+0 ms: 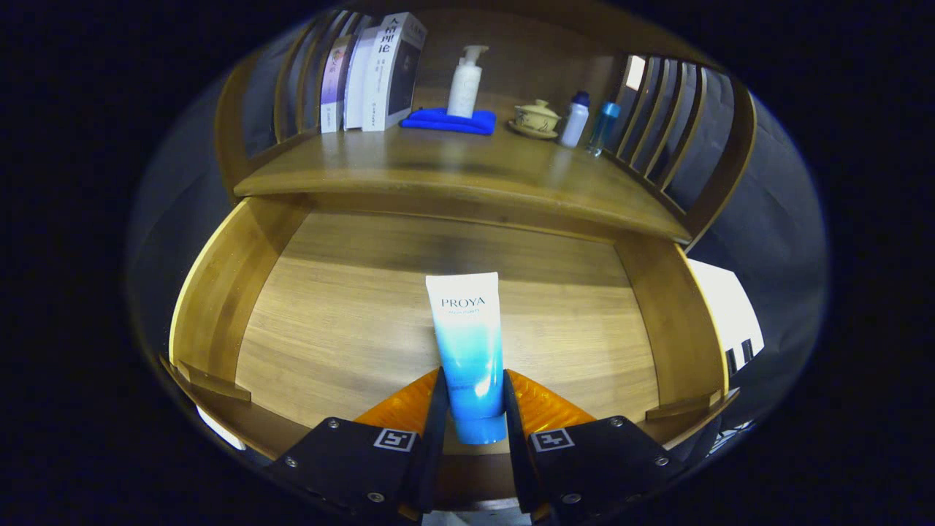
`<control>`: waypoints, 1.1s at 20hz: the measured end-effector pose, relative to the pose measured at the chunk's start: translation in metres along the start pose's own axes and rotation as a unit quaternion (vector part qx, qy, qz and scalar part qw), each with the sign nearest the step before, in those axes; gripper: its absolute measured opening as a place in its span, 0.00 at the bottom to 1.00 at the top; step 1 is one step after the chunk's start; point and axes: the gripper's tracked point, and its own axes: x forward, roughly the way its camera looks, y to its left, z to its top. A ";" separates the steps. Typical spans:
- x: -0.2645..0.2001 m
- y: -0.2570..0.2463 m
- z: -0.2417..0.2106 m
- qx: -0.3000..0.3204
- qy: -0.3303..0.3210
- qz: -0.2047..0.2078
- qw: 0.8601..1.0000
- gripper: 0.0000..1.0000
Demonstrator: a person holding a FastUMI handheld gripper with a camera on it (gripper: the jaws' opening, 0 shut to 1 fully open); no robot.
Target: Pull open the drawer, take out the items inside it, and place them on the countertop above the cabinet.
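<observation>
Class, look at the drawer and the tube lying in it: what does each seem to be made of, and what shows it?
The drawer looks like varnished wood: grain lines run across its floor and the walls carry a soft sheen. The tube is probably glossy soft plastic, judging by a bright glare spot near its cap end; the gripper has its fingers pressed on both sides of it.

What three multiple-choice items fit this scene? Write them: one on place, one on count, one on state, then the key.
1. Where is the blue tube?
A. on the countertop
B. between the gripper fingers, above the open drawer
C. on the blue cloth

2. How many books stand on the countertop?
A. one
B. three
C. six

3. What state is the drawer in?
A. pulled open
B. shut
C. removed

Key: B, both fingers press the tube's lower end; B, three books stand together beside the blue cloth; A, its wooden floor lies exposed below the countertop.
</observation>
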 end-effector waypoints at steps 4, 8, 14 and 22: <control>-0.020 -0.003 0.023 0.029 -0.035 -0.004 0.999 0.43; -0.034 -0.019 0.054 0.041 -0.066 -0.017 0.997 0.42; -0.019 -0.028 0.119 0.043 -0.105 -0.006 0.994 0.42; 0.040 -0.038 0.196 -0.009 -0.128 -0.022 0.991 0.43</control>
